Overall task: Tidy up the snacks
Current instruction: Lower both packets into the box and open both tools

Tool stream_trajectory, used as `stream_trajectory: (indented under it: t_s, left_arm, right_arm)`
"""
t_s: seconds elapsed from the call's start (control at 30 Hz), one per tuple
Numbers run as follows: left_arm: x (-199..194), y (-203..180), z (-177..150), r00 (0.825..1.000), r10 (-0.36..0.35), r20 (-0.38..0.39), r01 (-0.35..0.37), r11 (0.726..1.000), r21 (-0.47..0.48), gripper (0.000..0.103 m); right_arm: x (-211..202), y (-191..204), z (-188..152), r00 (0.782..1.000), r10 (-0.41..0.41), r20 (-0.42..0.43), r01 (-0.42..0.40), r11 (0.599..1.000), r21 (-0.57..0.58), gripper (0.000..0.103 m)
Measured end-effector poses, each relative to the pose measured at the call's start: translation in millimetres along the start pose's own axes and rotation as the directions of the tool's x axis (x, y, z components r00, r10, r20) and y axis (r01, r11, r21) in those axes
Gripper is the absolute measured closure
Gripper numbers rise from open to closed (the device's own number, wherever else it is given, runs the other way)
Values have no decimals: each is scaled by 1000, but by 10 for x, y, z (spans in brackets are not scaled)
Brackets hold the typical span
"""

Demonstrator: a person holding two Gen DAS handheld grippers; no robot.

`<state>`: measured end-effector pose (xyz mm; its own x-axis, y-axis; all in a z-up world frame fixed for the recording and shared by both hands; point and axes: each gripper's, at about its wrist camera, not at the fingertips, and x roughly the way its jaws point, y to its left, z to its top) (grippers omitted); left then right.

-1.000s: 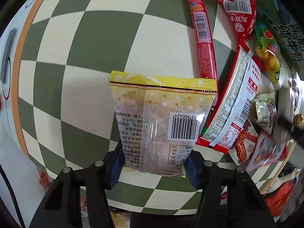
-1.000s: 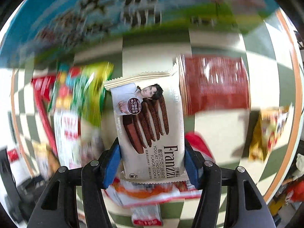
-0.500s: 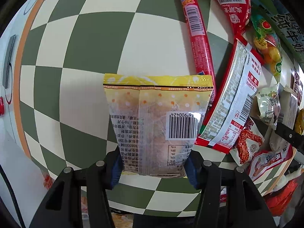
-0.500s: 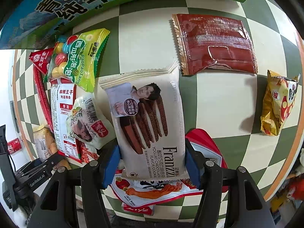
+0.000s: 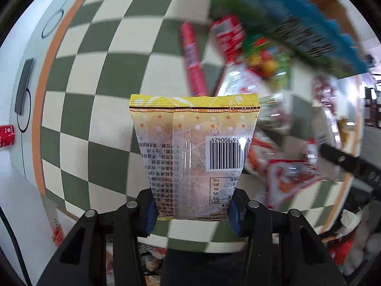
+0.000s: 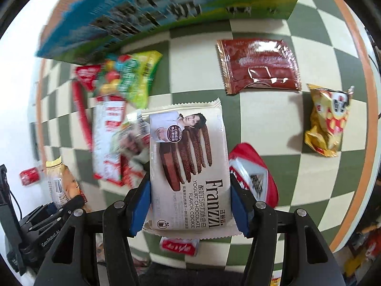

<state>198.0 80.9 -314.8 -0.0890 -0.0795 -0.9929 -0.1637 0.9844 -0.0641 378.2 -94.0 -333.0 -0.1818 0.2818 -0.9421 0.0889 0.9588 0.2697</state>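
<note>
My left gripper points straight down over the checkered table. Its blue pads press a yellow snack packet with its barcode side facing me, and the jaws are still closing on it. The packet hangs clear of the table. My right gripper is shut on a beige Franzzi cookie pack, held above the snack pile. In the right wrist view the left gripper shows at the lower left with the yellow packet in it.
A blue and green milk box stands at the back. On the cloth lie a long red sausage stick, a green candy bag, a dark red packet, a yellow chips bag and a red pack.
The left gripper rose with the yellow packet and squeezed it narrower; the table dropped away and more of the box came into view. The right gripper shifted a little with the cookie pack.
</note>
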Motion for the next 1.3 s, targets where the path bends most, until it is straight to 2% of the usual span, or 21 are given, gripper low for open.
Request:
stream_trajectory:
  t_s: [0.13,0.3,0.43,0.6,0.77,0.97,1.13,1.3]
  left_arm:
    - [-463,-307,35,996,-82,48,79,996,46,59]
    - [-873,-592,465,983,-168,68,161,982,98,59]
    - [-1143,-899,956,980,-163,112,147,980,135,59]
    - [-1363,-1130,1718,981,-147,128,127,979,158,58]
    - [-1274,-1227,2476,991,-104,83,91,985,147,58]
    - [-945,-1258,3169,999,-49,3,48,990,130,58]
    - [-637,-1246,3510,999,-1,-41,6,992,123,58]
    - [-439,-1209,3687,998,14,-66,-6,994,113,58]
  right_arm:
    - [-384,41,-159,997,71,37,-70,997,-23,41]
    - [-961,24,-162,982,151,113,-148,988,-34,41]
    - [-1527,-23,71,958,204,201,-199,979,-47,41]
    - [-2016,-57,635,932,149,330,-137,989,-59,41]
    - [-2091,-119,1366,928,68,367,-56,998,-43,41]
    - [-1900,-134,2119,939,-10,344,24,999,-36,41]
    - [-1567,-170,2589,947,-71,312,85,996,-31,41]
    - [-1332,-177,2863,949,-108,297,122,992,-29,41]
